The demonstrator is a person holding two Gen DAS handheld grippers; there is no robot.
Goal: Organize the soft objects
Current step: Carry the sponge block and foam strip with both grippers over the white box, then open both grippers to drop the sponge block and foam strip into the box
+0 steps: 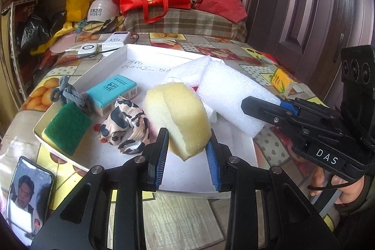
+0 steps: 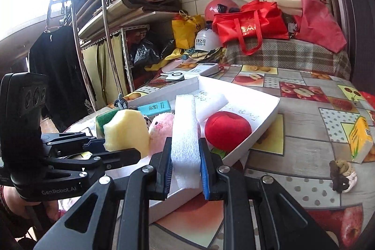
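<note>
1. Your left hand-held gripper [image 1: 187, 151] is closed on a pale yellow sponge [image 1: 178, 114]. Its blue-padded fingers pinch the lower end, and the rest bulges out above them, rounded and porous, with a crease down the middle.
2. Your right hand-held gripper [image 2: 185, 168] is clamped on a white foam block [image 2: 185, 130]. The block stands upright between the pads, coarse-textured and squeezed narrow where they press it.
3. Both pieces are held just above the near part of a shallow white tray [image 1: 131, 55] that sits on the desk [image 2: 304, 114], which is covered by a fruit-patterned cloth.
4. In the left wrist view, the tray's left end holds a sponge with a green scouring face [image 1: 68, 128], a teal-wrapped bar [image 1: 112, 93], a grey knotted cord [image 1: 68, 93] and a crumpled cloth with brown and black blotches [image 1: 126, 125].
5. In the right wrist view, a pink plush toy [image 2: 161, 130] lies just behind the foam block, a round red plush ball [image 2: 227, 128] sits to its right near the tray's right wall, and a flat white foam piece [image 2: 213, 104] lies further back.
6. Outside the tray on the desk you have a yellow tissue pack [image 2: 361, 139] at the right, a small brown and cream bundle [image 2: 342, 176] in front of it, and a phone [image 1: 30, 196] with its screen lit at the near left.
</note>
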